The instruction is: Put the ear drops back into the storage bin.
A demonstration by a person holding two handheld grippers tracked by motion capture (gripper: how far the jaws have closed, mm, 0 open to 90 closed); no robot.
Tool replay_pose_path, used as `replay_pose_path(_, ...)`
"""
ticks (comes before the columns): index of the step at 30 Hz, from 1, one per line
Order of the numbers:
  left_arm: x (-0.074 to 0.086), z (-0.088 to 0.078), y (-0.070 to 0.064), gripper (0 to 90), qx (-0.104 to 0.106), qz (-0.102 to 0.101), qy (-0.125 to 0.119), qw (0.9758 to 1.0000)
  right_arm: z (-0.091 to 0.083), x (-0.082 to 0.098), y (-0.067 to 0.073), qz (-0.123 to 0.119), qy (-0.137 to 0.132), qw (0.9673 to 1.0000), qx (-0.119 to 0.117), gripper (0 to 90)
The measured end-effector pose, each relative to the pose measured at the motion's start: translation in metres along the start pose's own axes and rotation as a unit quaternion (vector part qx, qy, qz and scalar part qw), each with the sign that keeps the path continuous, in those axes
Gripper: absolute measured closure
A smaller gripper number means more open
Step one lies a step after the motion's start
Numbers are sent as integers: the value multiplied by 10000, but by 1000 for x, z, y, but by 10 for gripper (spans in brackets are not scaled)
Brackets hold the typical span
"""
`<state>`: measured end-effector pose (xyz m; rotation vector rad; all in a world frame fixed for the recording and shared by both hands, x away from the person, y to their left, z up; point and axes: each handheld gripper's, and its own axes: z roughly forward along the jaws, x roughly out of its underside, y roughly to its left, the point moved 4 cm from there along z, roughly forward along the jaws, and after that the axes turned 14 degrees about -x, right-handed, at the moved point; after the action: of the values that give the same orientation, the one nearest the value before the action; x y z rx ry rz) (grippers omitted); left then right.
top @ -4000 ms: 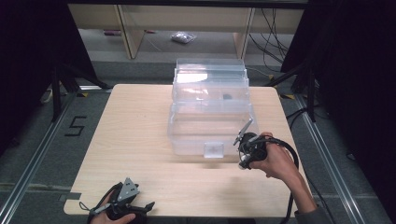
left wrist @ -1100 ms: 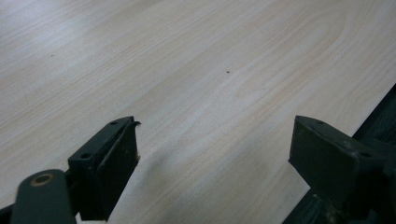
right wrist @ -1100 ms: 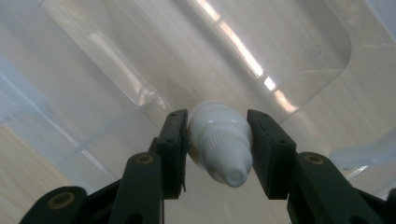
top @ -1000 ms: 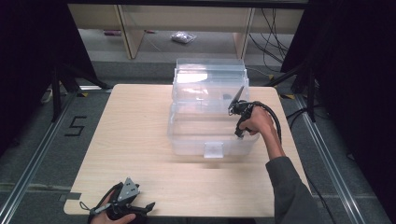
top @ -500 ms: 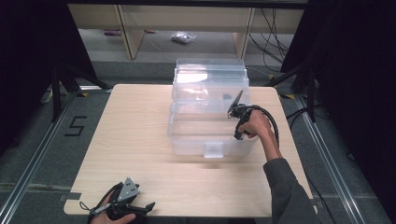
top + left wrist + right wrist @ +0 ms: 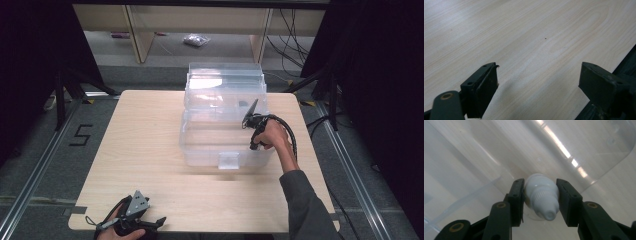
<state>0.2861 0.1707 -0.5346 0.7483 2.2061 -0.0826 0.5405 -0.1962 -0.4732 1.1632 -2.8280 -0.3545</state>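
Right tool (image 6: 541,202) clamped on a small white bottle (image 6: 541,196), pads pressed against both sides, nozzle end pointed toward the camera. Held over the open clear plastic bin (image 6: 200,140), at its right wall, hand (image 6: 270,136) gripping from the right. Bin stood mid-counter (image 6: 145,130), lid raised at the back. Left tool (image 6: 539,85) lay spread apart with nothing between, resting low at the near left edge of the counter, well apart from the bin.
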Motion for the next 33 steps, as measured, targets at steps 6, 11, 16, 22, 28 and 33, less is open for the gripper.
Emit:
replay_pose_path(6,0,0,0,148,10,34,11,10000,2,0,-1,74,14,10000,-14,600)
replay_pose_path(11,0,0,0,149,9,11,9,10000,4,2,-3,-20,-2,10000,-32,599)
replay_pose_path(16,0,0,0,149,9,62,18,10000,2,5,-2,48,-46,9999,-94,523)
replay_pose_path(22,0,0,0,149,15,80,27,10000,-18,4,-2,-80,-430,9990,90,378)
replay_pose_path(28,0,1,-2,149,46,-58,-37,10000,-38,9,12,173,-888,9959,28,337)
replay_pose_path(33,0,0,1,148,0,71,32,10000,-45,12,16,66,-1068,9942,-57,321)
